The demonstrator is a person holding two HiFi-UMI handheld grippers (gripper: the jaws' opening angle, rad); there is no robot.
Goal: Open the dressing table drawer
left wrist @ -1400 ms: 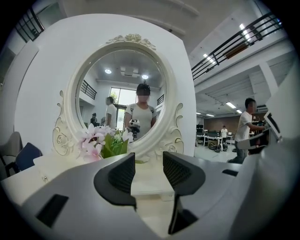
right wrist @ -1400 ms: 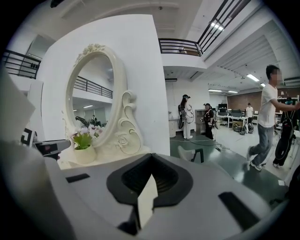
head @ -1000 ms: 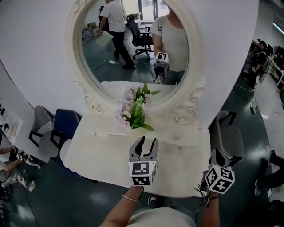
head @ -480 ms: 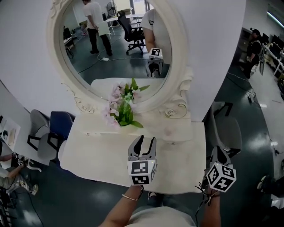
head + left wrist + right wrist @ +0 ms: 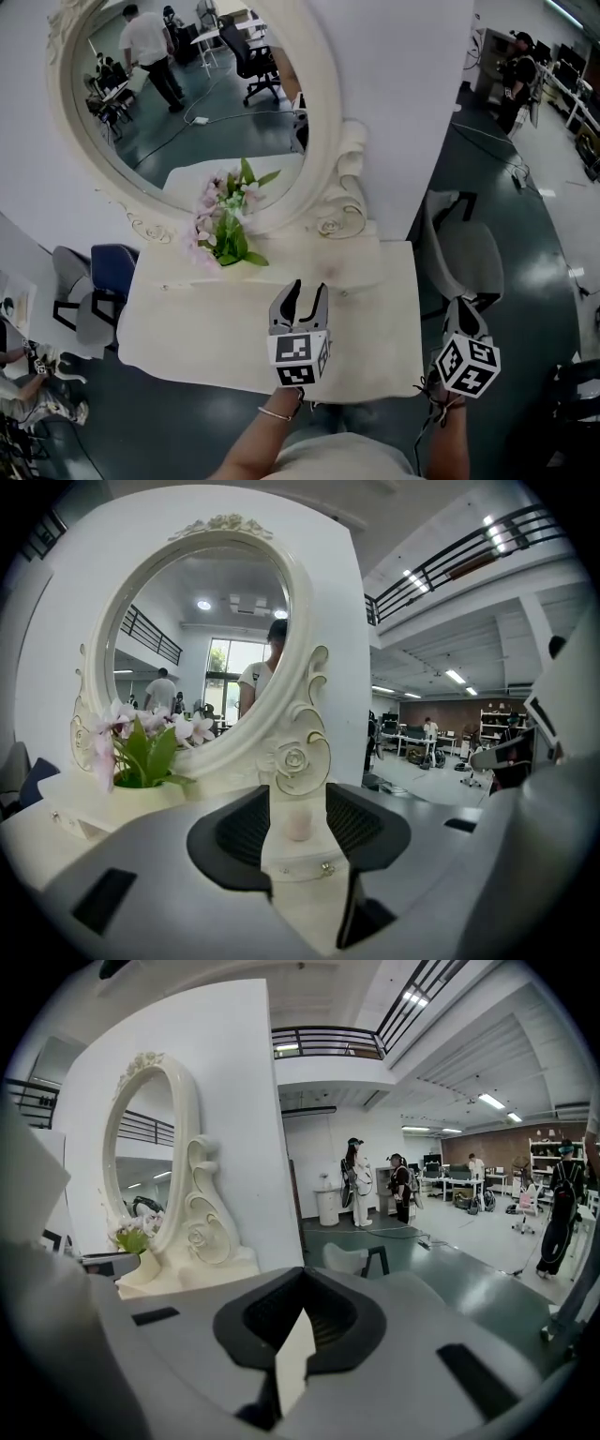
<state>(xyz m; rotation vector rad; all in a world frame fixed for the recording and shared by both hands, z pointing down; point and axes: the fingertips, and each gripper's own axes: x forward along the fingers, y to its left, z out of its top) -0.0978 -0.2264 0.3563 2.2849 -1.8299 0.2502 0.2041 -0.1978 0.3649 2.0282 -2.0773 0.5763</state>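
Both grippers have drifted right along the table [image 5: 187,330]. Right gripper [image 5: 460,313], jaws pressed together, hangs off its front corner. Left gripper [image 5: 309,292], jaws spread and empty, faces the closed drawer [image 5: 298,860] beneath the mirror [image 5: 169,112].

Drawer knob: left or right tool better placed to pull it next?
Left. The left tool, jaws apart, is over the white dressing table and lined up on its small drawer knob. The right tool is off the right edge, jaws together.
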